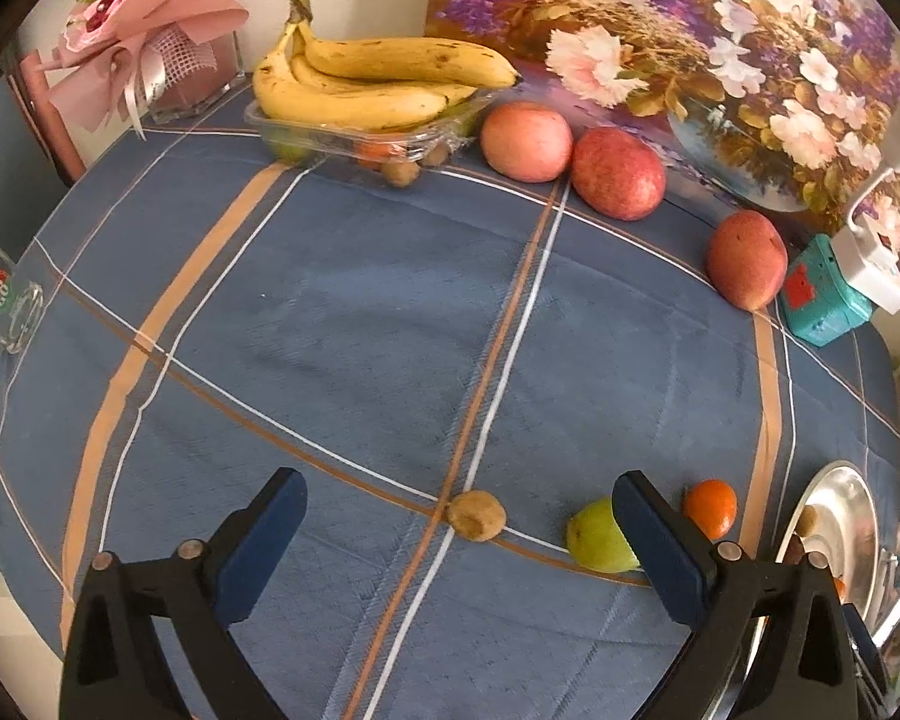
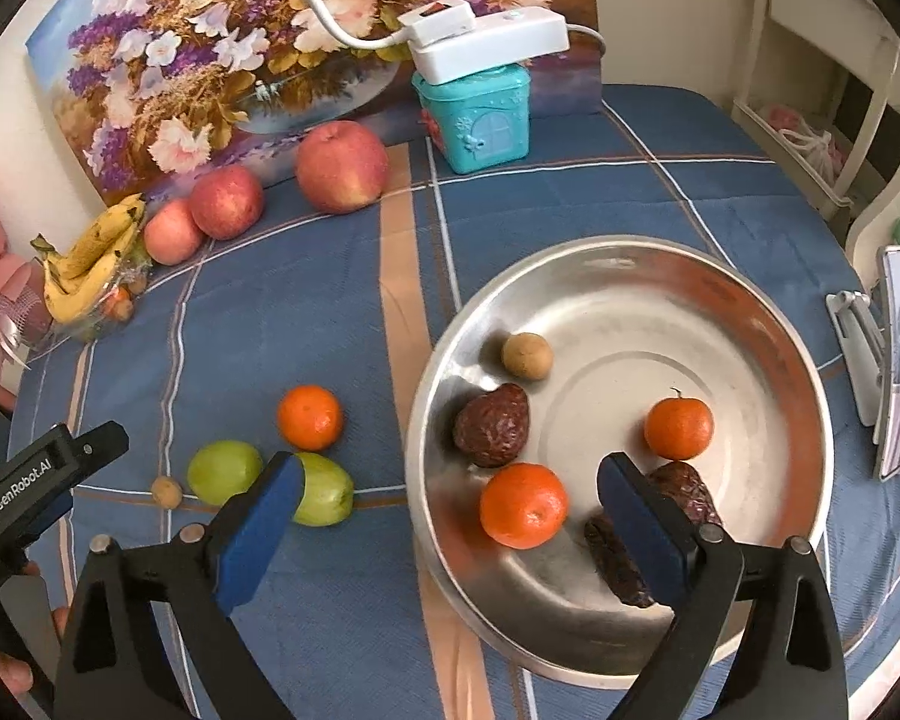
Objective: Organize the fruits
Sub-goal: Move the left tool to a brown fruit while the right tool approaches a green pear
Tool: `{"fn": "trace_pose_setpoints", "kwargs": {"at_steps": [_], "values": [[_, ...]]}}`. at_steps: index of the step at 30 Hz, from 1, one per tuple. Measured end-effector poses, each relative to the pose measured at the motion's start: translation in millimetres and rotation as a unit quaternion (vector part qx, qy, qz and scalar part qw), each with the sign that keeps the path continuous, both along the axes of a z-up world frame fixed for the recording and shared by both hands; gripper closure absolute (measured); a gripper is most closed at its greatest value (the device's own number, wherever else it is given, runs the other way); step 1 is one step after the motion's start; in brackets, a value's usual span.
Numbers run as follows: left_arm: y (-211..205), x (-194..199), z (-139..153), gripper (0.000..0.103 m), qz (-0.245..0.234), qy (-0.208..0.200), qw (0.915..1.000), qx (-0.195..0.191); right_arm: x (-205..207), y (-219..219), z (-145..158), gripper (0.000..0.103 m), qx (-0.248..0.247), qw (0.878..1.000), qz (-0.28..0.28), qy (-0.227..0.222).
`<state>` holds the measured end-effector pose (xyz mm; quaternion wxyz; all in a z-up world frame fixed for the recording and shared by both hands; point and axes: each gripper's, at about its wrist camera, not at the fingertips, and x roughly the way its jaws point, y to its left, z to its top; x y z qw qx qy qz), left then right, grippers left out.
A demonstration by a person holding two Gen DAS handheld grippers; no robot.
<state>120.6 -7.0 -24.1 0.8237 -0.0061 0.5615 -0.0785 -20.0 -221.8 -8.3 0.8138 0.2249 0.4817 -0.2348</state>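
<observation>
My left gripper [image 1: 459,531] is spread wide over the blue plaid table [image 1: 360,330], nothing pinched; a small brown fruit [image 1: 476,515] lies on the cloth between its fingers, untouched. The right finger partly covers a green fruit [image 1: 597,540], w/ an orange [image 1: 710,507] just behind. At the back: bananas [image 1: 366,81] on a clear tray [image 1: 354,141], three apples [image 1: 527,141] along the flower painting [image 1: 720,30], and a teal box [image 1: 822,294]. My right gripper [image 2: 450,480] is also spread, empty, over the near rim of the steel plate [image 2: 660,276], which holds two oranges [image 2: 524,505], a small tan fruit [image 2: 527,356] and dark wrinkled fruits [image 2: 492,425]; one sits partly behind the right finger. Left of the plate: another orange and two green fruits [image 2: 224,471] on the table.
</observation>
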Motion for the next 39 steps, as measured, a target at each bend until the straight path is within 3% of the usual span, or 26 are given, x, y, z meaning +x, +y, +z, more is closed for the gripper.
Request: {"fn": "trace_pose_setpoints", "kwargs": {"at_steps": [17, 26, 30, 39], "values": [[16.8, 11.0, 1.0, 0.000, 0.002, -0.018, 0.9993, -0.032, 35.2, 47.2, -7.0, 0.005, 0.032, 0.995, 0.087, -0.022], [17.3, 14.9, -4.8, 0.000, -0.006, 0.007, 0.9984, -0.056, 42.4, 52.7, -9.7, 0.006, 0.037, 0.994, 0.097, -0.021], [19.0, 17.8, -15.5, 0.000, 0.002, 0.026, 0.9983, -0.052, 44.9, 55.3, -13.6, 0.027, 0.042, 0.994, 0.097, -0.018], [19.3, 23.1, -59.7, 0.001, 0.028, 0.089, 0.9948, -0.041, 52.5, 56.2, -35.2, 0.036, 0.057, 0.993, 0.100, 0.005]]}}
